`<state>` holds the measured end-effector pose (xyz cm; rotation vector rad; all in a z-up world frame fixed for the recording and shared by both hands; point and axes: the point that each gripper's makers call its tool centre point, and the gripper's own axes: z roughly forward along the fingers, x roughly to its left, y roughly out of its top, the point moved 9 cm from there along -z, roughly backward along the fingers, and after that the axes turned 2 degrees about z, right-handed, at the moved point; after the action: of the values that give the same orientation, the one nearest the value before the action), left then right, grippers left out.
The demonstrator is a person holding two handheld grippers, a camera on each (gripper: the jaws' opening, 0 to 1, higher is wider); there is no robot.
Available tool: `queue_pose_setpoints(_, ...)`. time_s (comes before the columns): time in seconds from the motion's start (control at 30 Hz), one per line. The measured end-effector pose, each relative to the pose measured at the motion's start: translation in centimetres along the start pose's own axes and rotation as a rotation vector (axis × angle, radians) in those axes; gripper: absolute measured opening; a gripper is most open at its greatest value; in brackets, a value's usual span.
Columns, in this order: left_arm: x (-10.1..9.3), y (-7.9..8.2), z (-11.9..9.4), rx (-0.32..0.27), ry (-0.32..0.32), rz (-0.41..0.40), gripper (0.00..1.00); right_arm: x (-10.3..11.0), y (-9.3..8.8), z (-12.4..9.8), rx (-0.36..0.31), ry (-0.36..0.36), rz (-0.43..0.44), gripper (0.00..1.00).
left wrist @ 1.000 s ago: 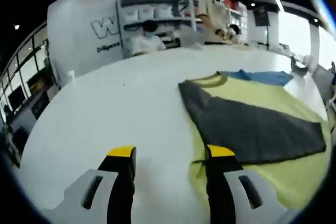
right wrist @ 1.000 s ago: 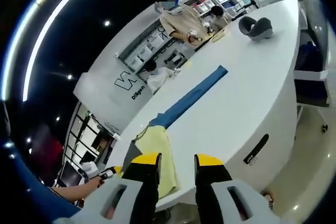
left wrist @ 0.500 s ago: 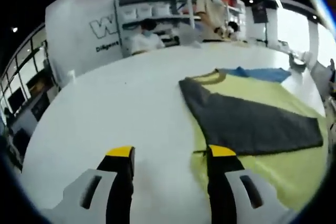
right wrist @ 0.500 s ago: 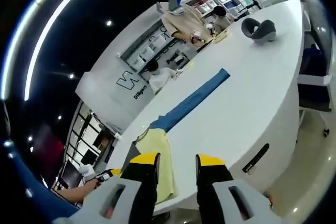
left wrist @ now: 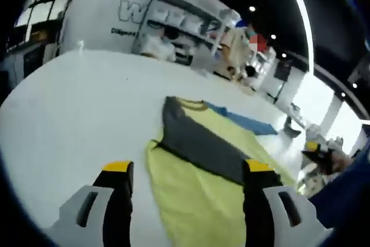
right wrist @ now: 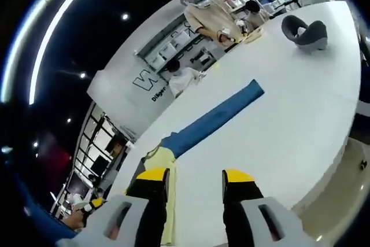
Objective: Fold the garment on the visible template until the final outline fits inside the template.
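While my left claw [left wrist: 186,169] hangs wide and empty over the near end of the garment [left wrist: 202,172], its jaws straddle the yellow cloth without touching it as far as I can tell. My right claw [right wrist: 195,174] is likewise spread, holding nothing, poised over the white worktop [right wrist: 289,120] with a yellow edge of the garment just beside its left jaw.

Moving outward, the garment lies flat on the worktop, yellow with a dark grey panel [left wrist: 196,146] folded across it and a ribbed collar at the far end. A blue strip [right wrist: 211,121], which I take for the template, peeks out from under the far side and runs away across the worktop. Further off sit a grey curved object [right wrist: 303,30] and people at shelves.

My worry: much of the template is covered, so I could fold blind and overshoot its outline. Pinching one layer only would drag the grey panel askew.
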<state>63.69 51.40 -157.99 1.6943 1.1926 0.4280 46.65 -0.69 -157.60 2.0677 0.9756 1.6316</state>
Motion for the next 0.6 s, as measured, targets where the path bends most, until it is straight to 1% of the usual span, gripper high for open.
queue_pose_setpoints(0.03, -1.0, -0.5, -1.3, -0.019, -0.036, -0.09, 0.92, -0.5, 0.8, 1.0, 0.014, 0.006, -0.001, 0.34)
queue_pose_setpoints(0.07, -1.8, -0.8, -2.2, -0.033, -0.051, -0.136, 0.94, -0.7, 1.5, 1.9, 0.031, 0.003, -0.01, 0.35)
queue_pose_setpoints(0.13, -2.2, -1.3, -2.8, -0.034, -0.054, -0.135, 0.99, -1.2, 2.6, 2.8, 0.046, 0.004, -0.029, 0.36)
queue_pose_setpoints(0.23, -2.1, -1.8, -3.0, -0.024, -0.052, -0.139, 0.99, -1.4, 3.1, 3.4, 0.05, 0.009, -0.031, 0.38)
queue_pose_setpoints(0.27, -2.0, -2.0, -3.1, -0.016, -0.051, -0.141, 0.99, -1.8, 4.1, 4.2, 0.048, 0.015, -0.028, 0.38)
queue_pose_setpoints(0.37, -3.9, -2.6, -3.9, -0.005, -0.055, -0.148, 0.99, -2.7, 6.0, 5.5, 0.045, 0.019, -0.027, 0.39)
queue_pose_setpoints(0.4, -4.3, -2.6, -4.2, -0.008, -0.052, -0.151, 0.99, -3.9, 7.4, 6.3, 0.042, 0.018, -0.032, 0.39)
queue_pose_setpoints(0.43, -4.7, -2.7, -4.3, -0.008, -0.041, -0.155, 0.99, -4.2, 8.0, 6.8, 0.037, 0.016, -0.026, 0.4)
queue_pose_setpoints(0.47, -5.8, -2.7, -4.7, -0.019, -0.008, -0.155, 0.99, -5.8, 9.8, 8.1, 0.017, -0.006, 0.037, 0.41)
queue_pose_setpoints(0.5, -6.4, -2.7, -4.9, -0.031, 0.005, -0.168, 0.99, -6.9, 10.5, 8.8, 0.009, -0.019, 0.114, 0.42)
queue_pose_setpoints(0.53, -6.7, -2.7, -4.9, -0.036, 0.01, -0.173, 0.99, -7.5, 11.1, 9.5, -0.009, 0.003, 0.191, 0.43)
queue_pose_setpoints(0.57, -7.1, -2.7, -5.0, -0.039, 0.018, -0.18, 0.99, -7.5, 11.2, 9.7, -0.015, 0.019, 0.212, 0.45)
queue_pose_setpoints(0.6, -7.2, -2.8, -5.1, -0.04, 0.024, -0.182, 0.99, -7.8, 11.5, 10.2, -0.023, 0.033, 0.276, 0.47)
